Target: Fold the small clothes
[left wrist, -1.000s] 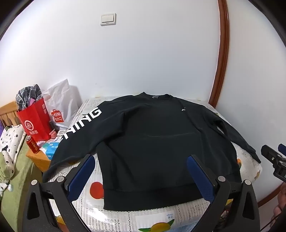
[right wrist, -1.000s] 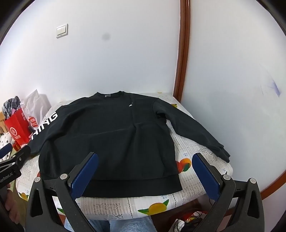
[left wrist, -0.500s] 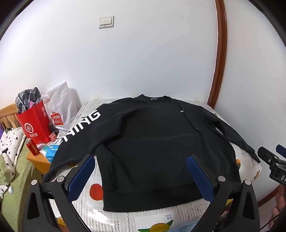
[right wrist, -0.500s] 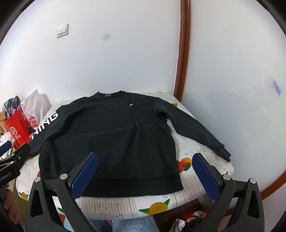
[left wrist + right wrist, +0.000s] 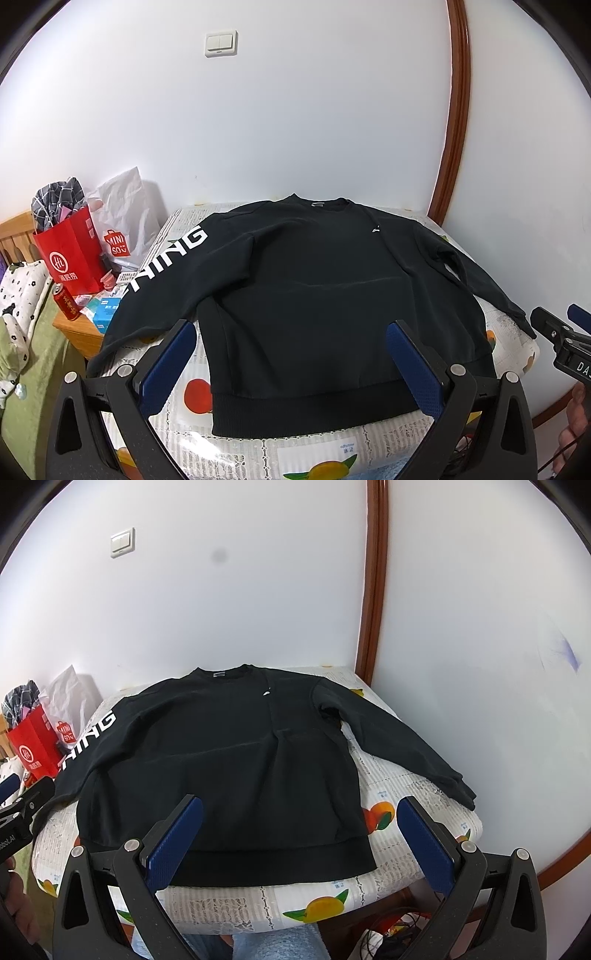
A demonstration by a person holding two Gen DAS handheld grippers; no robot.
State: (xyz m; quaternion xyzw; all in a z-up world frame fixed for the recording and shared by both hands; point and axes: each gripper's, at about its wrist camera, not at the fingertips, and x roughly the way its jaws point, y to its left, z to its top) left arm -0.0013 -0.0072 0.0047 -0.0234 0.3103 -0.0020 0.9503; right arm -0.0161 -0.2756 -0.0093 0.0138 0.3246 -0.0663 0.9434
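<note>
A black long-sleeved sweatshirt [image 5: 317, 295] [image 5: 221, 760] lies spread flat, front up, on a small table under a fruit-print cloth [image 5: 192, 391] [image 5: 384, 812]. White lettering runs down its left sleeve [image 5: 166, 258], which hangs over the table's left edge. Its right sleeve [image 5: 402, 749] stretches to the right edge. My left gripper [image 5: 291, 369] hovers open above the hem, nothing between its blue pads. My right gripper [image 5: 301, 842] is open too, over the hem's right part, and holds nothing.
White walls and a brown wooden trim [image 5: 456, 110] stand close behind the table. To the left are a red paper bag [image 5: 70, 254], a white shopping bag [image 5: 122, 225], a red can [image 5: 66, 301] and boxes on a low wooden stand. A hand [image 5: 576, 424] shows at the right edge.
Both grippers have drifted only slightly; the view from the left one has risen a little. The sweatshirt has not moved.
</note>
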